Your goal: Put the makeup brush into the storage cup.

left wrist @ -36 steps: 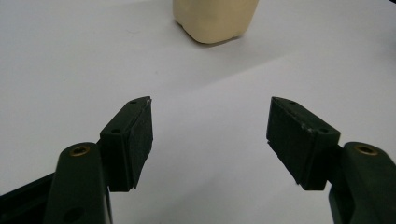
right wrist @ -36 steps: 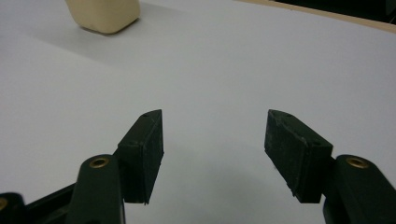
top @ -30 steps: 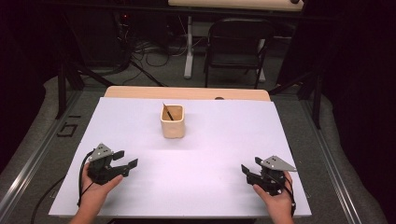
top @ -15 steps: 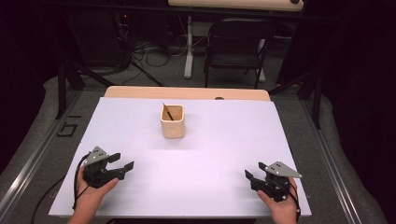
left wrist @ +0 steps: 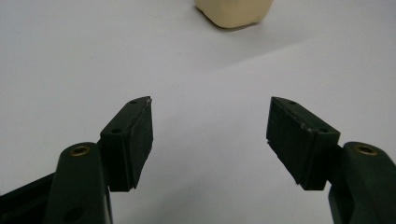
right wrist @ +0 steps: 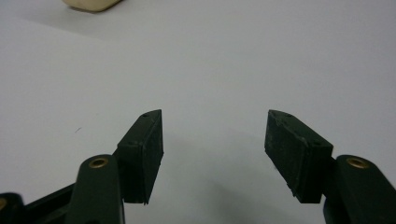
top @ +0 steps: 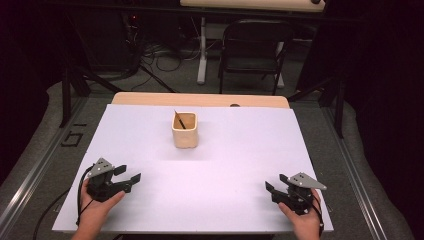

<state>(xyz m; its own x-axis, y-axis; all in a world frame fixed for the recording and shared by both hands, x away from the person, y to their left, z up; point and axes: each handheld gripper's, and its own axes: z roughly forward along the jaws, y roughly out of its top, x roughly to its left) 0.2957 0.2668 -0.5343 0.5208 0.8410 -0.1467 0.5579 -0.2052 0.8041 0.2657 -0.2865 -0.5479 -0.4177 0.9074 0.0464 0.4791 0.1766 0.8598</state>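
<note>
With both the left gripper (top: pixel 131 174) and right gripper (top: pixel 274 183) spread wide and empty near the table's (top: pixel 240 150) front edge, the cream square cup (top: pixel 185 131) stands mid-table, well apart, a thin dark stick (top: pixel 179 120) leaning inside; it looks light, rigid and smooth-walled, best pinched across opposite walls near the rim.

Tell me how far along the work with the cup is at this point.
Little looks done: the cream cup stands upright mid-table with a thin dark stick inside. Nothing is in hand; left gripper and right gripper rest open near the table's front edge. Reaching the cup remains.
</note>
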